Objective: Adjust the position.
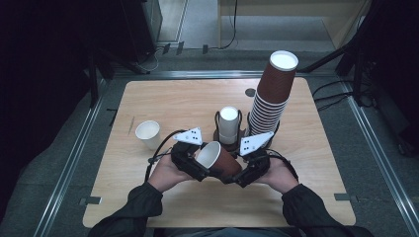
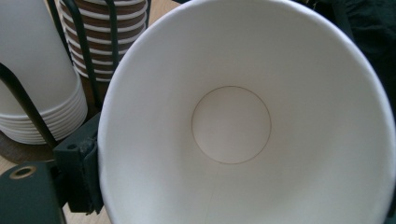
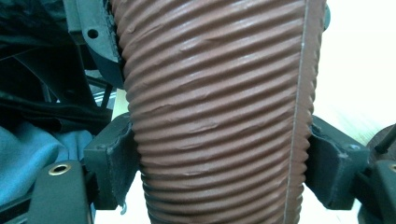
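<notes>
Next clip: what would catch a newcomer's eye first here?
The brown ripple-wall paper cup lying on its side between both grippers at the table's near middle, white inside facing the left gripper. The right gripper has its jaws clamped on the cup's ribbed wall. Behind it, the tall leaning stack of brown cups rises at right, beside a shorter white stack in a wire holder.

Left gripper (image 1: 200, 165) and right gripper (image 1: 244, 170) close together, fingers (image 3: 109, 158) clamped, forearms converging.

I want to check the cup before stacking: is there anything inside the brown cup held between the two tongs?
No, the left gripper view looks straight into the brown cup and shows a bare white bottom.
</notes>
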`<state>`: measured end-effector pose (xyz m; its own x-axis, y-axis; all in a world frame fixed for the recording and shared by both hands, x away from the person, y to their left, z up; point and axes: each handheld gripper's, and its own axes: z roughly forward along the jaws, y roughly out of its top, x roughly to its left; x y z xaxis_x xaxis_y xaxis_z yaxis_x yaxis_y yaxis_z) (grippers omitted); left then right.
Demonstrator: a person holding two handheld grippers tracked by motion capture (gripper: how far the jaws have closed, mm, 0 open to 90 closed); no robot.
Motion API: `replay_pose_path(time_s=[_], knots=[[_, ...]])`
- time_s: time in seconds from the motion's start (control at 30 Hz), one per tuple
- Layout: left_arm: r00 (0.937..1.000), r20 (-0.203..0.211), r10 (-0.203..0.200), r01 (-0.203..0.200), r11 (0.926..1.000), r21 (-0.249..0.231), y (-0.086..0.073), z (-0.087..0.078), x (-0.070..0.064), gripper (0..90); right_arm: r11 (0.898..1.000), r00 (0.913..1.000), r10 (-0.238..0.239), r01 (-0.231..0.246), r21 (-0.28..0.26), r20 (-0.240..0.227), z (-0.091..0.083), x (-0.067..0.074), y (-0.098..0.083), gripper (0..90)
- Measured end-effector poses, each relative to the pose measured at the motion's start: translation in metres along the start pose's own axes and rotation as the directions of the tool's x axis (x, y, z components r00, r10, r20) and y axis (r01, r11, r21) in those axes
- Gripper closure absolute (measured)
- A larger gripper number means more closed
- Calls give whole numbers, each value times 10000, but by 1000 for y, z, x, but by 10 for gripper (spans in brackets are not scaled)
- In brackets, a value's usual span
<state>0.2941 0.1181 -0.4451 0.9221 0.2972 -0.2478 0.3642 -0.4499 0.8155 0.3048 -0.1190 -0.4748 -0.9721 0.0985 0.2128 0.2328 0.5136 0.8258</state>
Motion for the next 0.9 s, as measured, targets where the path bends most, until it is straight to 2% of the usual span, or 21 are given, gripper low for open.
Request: replay_pose_path(time_s=[0.07,0.2,0.27,0.33,0.37,0.43,0.6,0.63,0.67,0.7,0.73,0.8,0.9], knots=[[9999,96,-54,54,10000,-49,0,-1,0,109,10000,10000,-20,20,24,14,0,0,0,214],[9989,326,-345,343,9994,74,2,-3,4,137,9996,9996,259,-258,69,-121,0,-1,1,207],[9998,36,-190,189,9995,261,3,-4,4,140,9986,9986,520,-519,109,-113,0,-2,2,159],[9997,151,-174,168,9992,360,4,-7,6,142,9973,9975,689,-693,247,151,-1,-2,2,148],[9996,246,-130,120,9990,425,5,-8,7,143,9973,9976,674,-678,274,139,-2,-3,2,148],[9999,71,120,-125,9971,746,9,-9,7,143,9973,9973,695,-690,235,-233,-6,-4,2,147],[9998,104,165,-175,9943,1052,13,-10,8,143,9977,9981,616,-618,281,54,-11,-3,1,147],[9991,40,425,-426,9860,1614,13,-8,7,142,9985,9989,441,-445,318,158,-12,-4,0,148],[9979,16,649,-641,9804,1865,13,-7,7,141,9980,9987,444,-455,446,251,-12,-3,0,147],[9979,16,649,-641,9804,1865,13,-7,7,141,9979,9988,426,-438,475,256,-11,-3,-1,147],[9938,-85,1109,-1050,9607,2571,13,-2,5,140,9978,9988,454,-463,481,188,-10,-4,-2,147],[9917,-220,1268,-1144,9473,2992,13,2,4,140,9965,9982,573,-583,600,174,-8,-4,-3,147],[9914,-201,1294,-1152,9349,3357,14,6,4,139,9957,9986,507,-518,762,162,-3,-3,-4,148]])
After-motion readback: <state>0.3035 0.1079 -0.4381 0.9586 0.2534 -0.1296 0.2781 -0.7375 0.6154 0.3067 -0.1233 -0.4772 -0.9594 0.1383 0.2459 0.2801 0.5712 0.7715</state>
